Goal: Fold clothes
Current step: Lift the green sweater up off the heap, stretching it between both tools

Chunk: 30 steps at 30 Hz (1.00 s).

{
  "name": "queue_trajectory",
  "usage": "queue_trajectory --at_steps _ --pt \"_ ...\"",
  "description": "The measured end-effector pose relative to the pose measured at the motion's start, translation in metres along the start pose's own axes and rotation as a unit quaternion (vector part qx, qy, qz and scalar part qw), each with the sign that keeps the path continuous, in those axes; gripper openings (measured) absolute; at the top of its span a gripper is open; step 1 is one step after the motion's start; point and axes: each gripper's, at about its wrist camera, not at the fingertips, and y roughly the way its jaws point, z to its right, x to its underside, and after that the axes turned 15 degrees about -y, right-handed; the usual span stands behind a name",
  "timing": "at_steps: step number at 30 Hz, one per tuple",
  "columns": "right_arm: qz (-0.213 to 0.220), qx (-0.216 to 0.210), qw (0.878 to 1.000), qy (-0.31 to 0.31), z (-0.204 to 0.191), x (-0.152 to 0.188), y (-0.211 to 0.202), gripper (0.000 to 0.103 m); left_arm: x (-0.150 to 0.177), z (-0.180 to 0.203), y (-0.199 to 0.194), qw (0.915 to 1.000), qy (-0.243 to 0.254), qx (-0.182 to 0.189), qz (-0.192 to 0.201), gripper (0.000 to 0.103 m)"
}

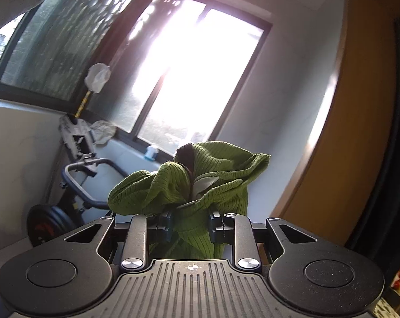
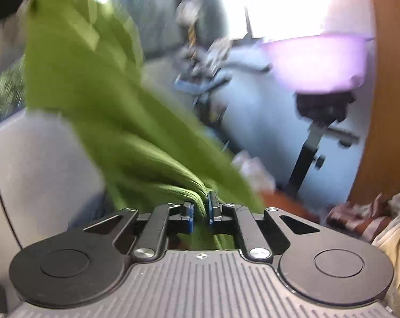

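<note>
The green ribbed garment (image 1: 189, 185) is bunched in a loose heap over the left tool (image 1: 190, 224), which is clamped on it, held up before the window (image 1: 200, 74). The right tool (image 2: 200, 209) pinches another folded edge; from there the cloth rises, blurred, to the upper left.

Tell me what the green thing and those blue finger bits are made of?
The green garment looks like soft ribbed knit, with fine parallel ridges and a matte surface. The blue pads on the right gripper look like rubber or plastic; I can't tell which.
</note>
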Motion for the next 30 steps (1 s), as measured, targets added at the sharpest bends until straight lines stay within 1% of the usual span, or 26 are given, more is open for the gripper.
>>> queue_trajectory --at_steps 2,4,6,7,9,11,13,15,17,20,24,28,30 --pt "0.042 0.032 0.998 0.023 0.01 -0.011 -0.013 0.009 -0.001 0.009 -0.004 0.9999 0.01 0.006 0.003 0.023" --pt "0.081 0.069 0.993 0.04 0.02 -0.02 -0.025 0.009 -0.002 0.008 -0.002 0.9999 0.008 0.005 0.002 0.023" --pt "0.103 0.099 0.989 0.047 0.028 -0.026 -0.034 0.009 0.003 -0.006 0.008 0.9999 -0.004 -0.014 -0.008 0.023" --pt "0.103 0.103 0.988 0.045 0.031 -0.027 -0.034 0.009 0.005 -0.014 0.014 0.9995 -0.01 -0.024 -0.014 0.023" --pt "0.082 0.095 0.992 0.034 0.033 -0.023 -0.027 0.009 0.014 -0.037 0.027 0.9977 -0.021 -0.058 -0.028 0.023" --pt "0.045 0.078 0.996 0.026 0.029 -0.013 -0.014 0.009 0.025 -0.064 0.04 0.9935 -0.026 -0.102 -0.043 0.023" --pt "0.009 0.055 0.998 0.012 0.017 0.001 0.003 0.009 0.032 -0.092 0.048 0.9871 -0.036 -0.145 -0.057 0.023" --pt "-0.022 0.037 0.999 -0.003 0.002 0.014 0.02 0.009 0.035 -0.12 0.054 0.979 -0.048 -0.185 -0.07 0.022" --pt "-0.045 0.021 0.999 -0.013 -0.014 0.025 0.036 0.009 0.035 -0.144 0.054 0.9719 -0.062 -0.213 -0.077 0.022" --pt "-0.068 0.001 0.997 -0.026 -0.035 0.031 0.05 0.009 0.029 -0.167 0.048 0.9674 -0.078 -0.227 -0.079 0.022" --pt "-0.086 -0.018 0.995 -0.055 -0.057 0.026 0.065 0.01 0.017 -0.181 0.04 0.9679 -0.078 -0.228 -0.073 0.022" --pt "-0.09 -0.042 0.991 -0.086 -0.078 0.024 0.08 0.01 0.007 -0.185 0.027 0.9685 -0.074 -0.23 -0.061 0.022" --pt "-0.093 -0.054 0.989 -0.099 -0.087 0.025 0.09 0.011 0.003 -0.188 0.021 0.9675 -0.072 -0.235 -0.059 0.022"
